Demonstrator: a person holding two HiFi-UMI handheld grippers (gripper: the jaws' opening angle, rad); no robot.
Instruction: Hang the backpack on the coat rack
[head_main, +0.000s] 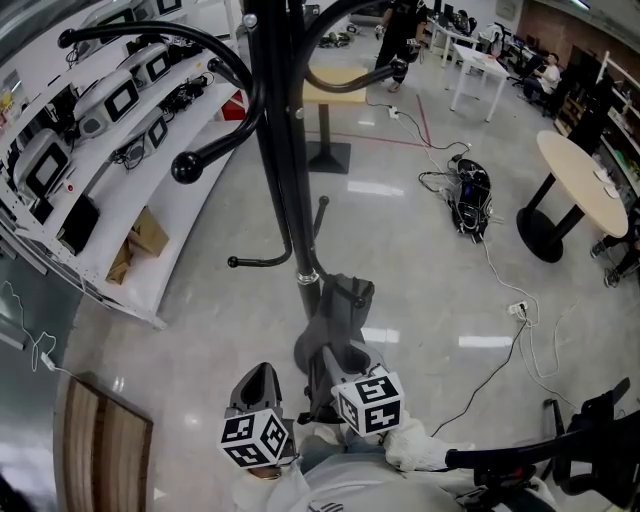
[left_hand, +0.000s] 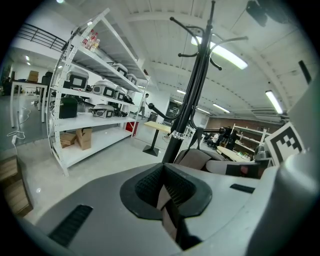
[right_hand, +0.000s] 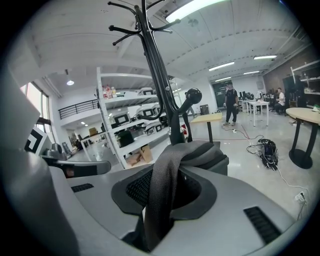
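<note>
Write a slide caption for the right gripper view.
Right gripper shut on the mesh strap of the grey backpack, with the black coat rack standing just beyond.

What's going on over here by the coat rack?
A person is holding a grey backpack up with two hand-held tools, close against the pole of a black coat rack. The right tool is clamped on a mesh shoulder strap, and the left tool pinches another strap. The bag is not on any hook yet.
</note>
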